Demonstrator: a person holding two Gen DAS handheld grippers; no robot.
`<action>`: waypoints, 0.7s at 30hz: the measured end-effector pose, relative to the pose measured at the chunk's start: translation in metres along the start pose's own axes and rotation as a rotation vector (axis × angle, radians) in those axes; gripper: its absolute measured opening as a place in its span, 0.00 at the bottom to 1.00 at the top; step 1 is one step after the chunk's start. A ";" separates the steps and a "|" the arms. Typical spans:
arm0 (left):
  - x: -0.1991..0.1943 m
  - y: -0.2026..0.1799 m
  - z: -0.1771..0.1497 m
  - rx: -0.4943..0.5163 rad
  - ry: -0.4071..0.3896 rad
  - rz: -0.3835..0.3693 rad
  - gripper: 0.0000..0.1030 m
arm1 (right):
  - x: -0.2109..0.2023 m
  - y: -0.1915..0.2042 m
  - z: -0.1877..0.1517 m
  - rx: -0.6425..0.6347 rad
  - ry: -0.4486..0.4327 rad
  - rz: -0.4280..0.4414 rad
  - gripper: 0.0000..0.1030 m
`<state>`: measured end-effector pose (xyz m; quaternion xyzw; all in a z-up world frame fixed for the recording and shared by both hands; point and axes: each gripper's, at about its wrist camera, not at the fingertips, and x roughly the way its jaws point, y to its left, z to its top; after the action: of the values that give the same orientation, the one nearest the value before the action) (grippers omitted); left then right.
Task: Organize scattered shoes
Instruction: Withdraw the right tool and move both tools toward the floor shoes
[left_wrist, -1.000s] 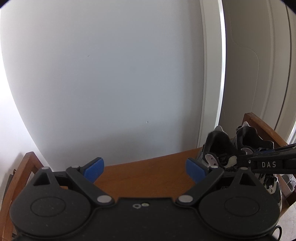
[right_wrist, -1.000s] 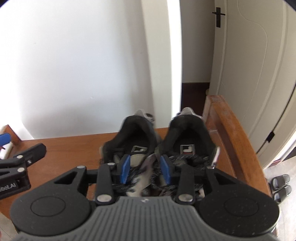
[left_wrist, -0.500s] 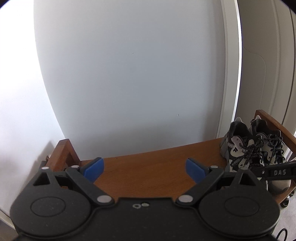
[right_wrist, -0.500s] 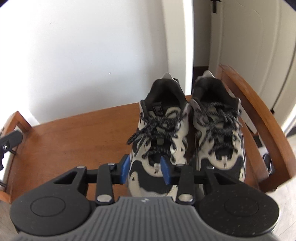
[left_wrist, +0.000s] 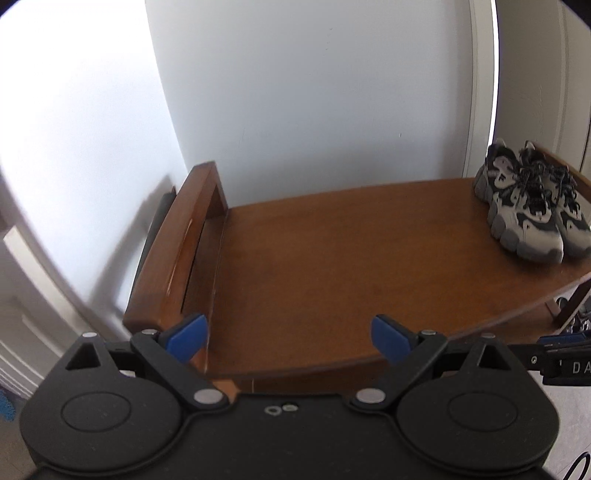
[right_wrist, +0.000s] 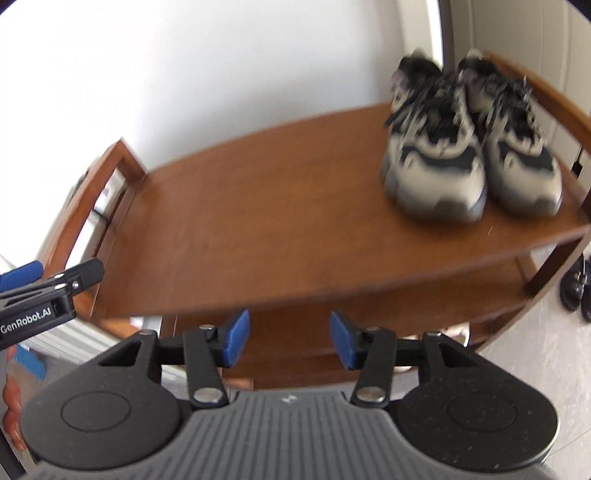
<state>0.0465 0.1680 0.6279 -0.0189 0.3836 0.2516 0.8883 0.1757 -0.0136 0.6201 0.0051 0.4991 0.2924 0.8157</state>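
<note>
Right tongs (right_wrist: 289, 338) were open, nothing between the blue pads, held off the near edge of the bench (right_wrist: 258, 221). Left tongs (left_wrist: 288, 338) were open wider, also empty, near the bench's left front corner. "GenRobot.AI" read on the side of the left unit in the right wrist view; on the right unit at the right edge of the left wrist view only "DA" was legible, the rest cut off by the frame. Bench was brown wood with a raised side rail (left_wrist: 173, 240) at the left end and another (right_wrist: 546, 99) at the right. A lower shelf (right_wrist: 406, 295) showed under the top. Pair of sneakers (right_wrist: 469, 147), grey and black with black laces, sat side by side at the far right of the bench top, toes pointing near, heels toward the wall (left_wrist: 314, 92). Well apart from both tongs. Any logo on them was too blurred to read. Dark sandals (right_wrist: 576, 291) on the floor right of the bench, partly cut off. White door frame (left_wrist: 484, 74) beyond the sneakers.
</note>
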 end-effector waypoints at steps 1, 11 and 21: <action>-0.003 0.004 -0.009 -0.012 0.011 0.010 0.93 | -0.002 0.005 -0.008 -0.012 -0.006 0.004 0.54; -0.030 0.005 -0.096 -0.138 0.138 0.127 0.93 | 0.010 0.024 -0.084 -0.172 0.067 0.107 0.73; -0.070 -0.009 -0.189 -0.208 0.252 0.190 0.93 | 0.028 0.014 -0.169 -0.315 0.283 0.148 0.74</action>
<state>-0.1171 0.0867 0.5413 -0.1058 0.4639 0.3684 0.7987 0.0400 -0.0368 0.5171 -0.1270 0.5549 0.4235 0.7047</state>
